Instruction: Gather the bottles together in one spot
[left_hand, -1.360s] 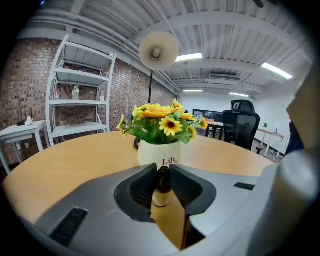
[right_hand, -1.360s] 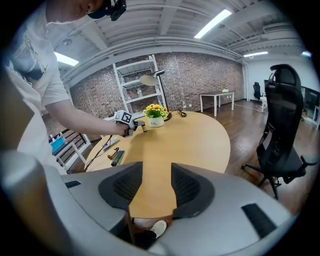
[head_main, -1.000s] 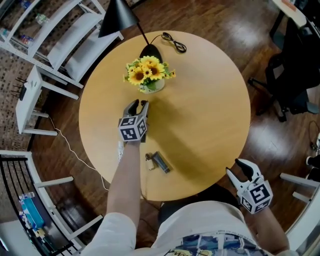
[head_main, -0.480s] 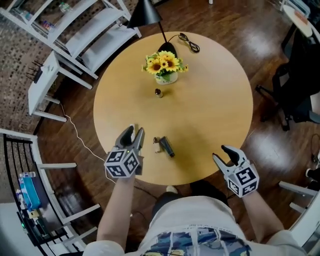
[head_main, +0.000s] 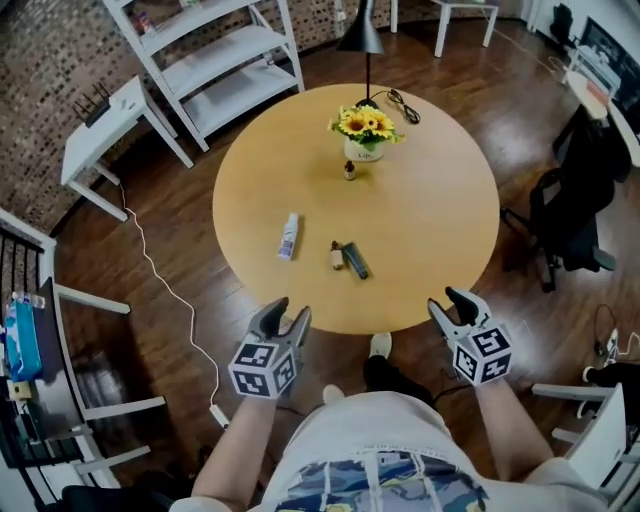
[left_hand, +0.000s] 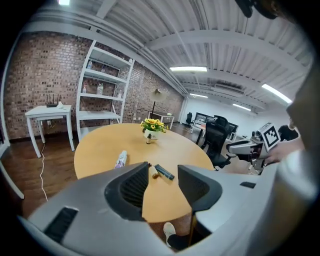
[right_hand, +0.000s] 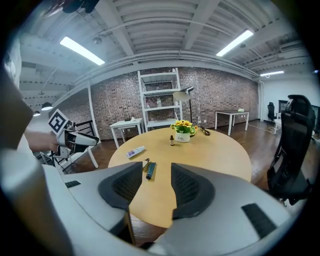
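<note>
Left gripper (head_main: 286, 314) and right gripper (head_main: 449, 303) hang open and empty; the lying white bottle (head_main: 288, 236) looks light, stiff, prone to roll, so pinch across its middle

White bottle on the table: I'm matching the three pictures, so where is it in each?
Head view: the white bottle lies left of centre on the table.
Left gripper view: the bottle is left of centre.
Right gripper view: the bottle is left of centre too.
Shared landmark: the sunflower vase, farther back on the table in all three.
</note>
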